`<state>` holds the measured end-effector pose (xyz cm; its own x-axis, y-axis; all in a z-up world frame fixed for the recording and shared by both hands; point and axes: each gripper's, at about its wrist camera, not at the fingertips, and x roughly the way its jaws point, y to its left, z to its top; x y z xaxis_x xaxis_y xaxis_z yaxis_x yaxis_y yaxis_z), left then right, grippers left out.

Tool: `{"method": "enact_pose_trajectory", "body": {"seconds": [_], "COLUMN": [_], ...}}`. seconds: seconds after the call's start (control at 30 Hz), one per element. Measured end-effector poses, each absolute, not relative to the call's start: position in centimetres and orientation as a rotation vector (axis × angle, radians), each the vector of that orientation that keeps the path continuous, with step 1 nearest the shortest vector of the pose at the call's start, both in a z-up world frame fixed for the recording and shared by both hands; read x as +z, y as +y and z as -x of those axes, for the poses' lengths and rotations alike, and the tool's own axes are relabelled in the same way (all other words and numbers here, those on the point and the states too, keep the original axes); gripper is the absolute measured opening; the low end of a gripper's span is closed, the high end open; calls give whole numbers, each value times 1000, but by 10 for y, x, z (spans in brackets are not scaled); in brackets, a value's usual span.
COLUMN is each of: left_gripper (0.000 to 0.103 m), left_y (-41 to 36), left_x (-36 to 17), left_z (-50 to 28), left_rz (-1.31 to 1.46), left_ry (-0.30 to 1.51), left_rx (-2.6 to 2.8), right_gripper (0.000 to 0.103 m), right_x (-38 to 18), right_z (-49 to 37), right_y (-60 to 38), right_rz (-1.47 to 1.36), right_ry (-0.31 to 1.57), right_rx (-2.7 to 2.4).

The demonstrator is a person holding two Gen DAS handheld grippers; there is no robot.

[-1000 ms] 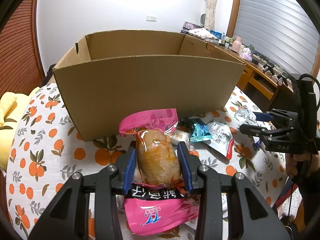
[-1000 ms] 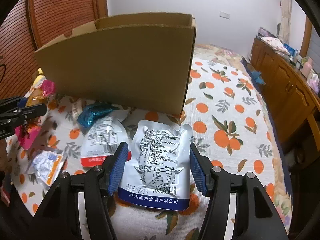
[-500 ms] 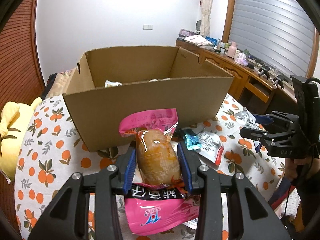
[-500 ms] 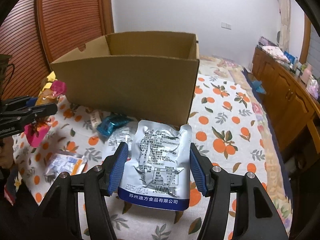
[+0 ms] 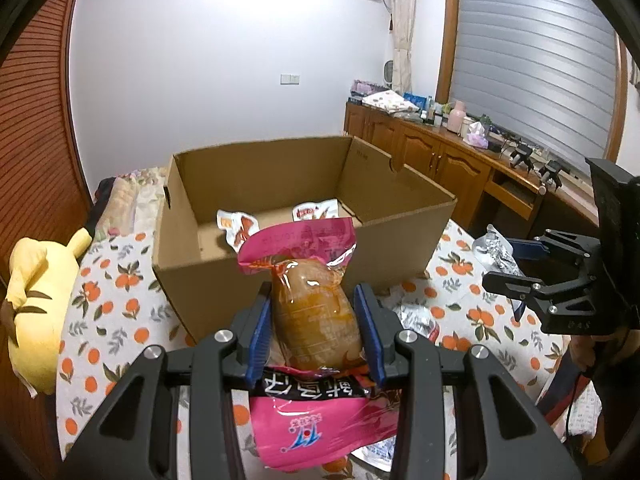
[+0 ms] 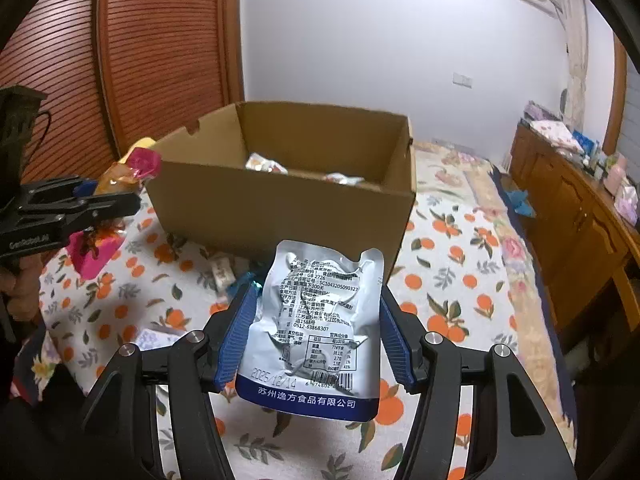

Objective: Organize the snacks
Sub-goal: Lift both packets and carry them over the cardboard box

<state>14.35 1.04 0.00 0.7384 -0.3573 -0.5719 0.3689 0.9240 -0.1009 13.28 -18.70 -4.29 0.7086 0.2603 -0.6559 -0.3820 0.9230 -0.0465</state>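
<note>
While both grippers' fingers clamp packets, the pink packet points lengthwise toward the box.

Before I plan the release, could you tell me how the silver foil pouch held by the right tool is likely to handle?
The silver foil pouch looks crinkled and flat, so probably light and floppy. Its glossy film may slip between the right tool pads. Dropped into the cardboard box, it would likely land flat, not roll.

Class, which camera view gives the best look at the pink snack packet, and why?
The left wrist view: the pink snack packet fills the centre, clamped in the left gripper. The right wrist view shows it only small, at the left edge, partly hidden by that gripper.
</note>
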Motion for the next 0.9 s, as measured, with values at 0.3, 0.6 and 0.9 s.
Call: {"method": "enact_pose_trajectory", "body": {"seconds": [0.3, 0.6, 0.9], "left_gripper": [39, 39, 39], "left_y": [19, 23, 23], "left_x": [18, 22, 20], "left_z": [-160, -194, -229], "left_rz": [-39, -52, -70], "left_ry": [592, 609, 626], "left_rx": [-387, -370, -360], "right_gripper": [62, 62, 62], "right_x": [-17, 0, 4], "right_z": [-135, -156, -192], "right_y": [-182, -161, -145], "right_rz": [215, 273, 293], "right_ry": [640, 592, 569], "right_rx": [361, 400, 439]}}
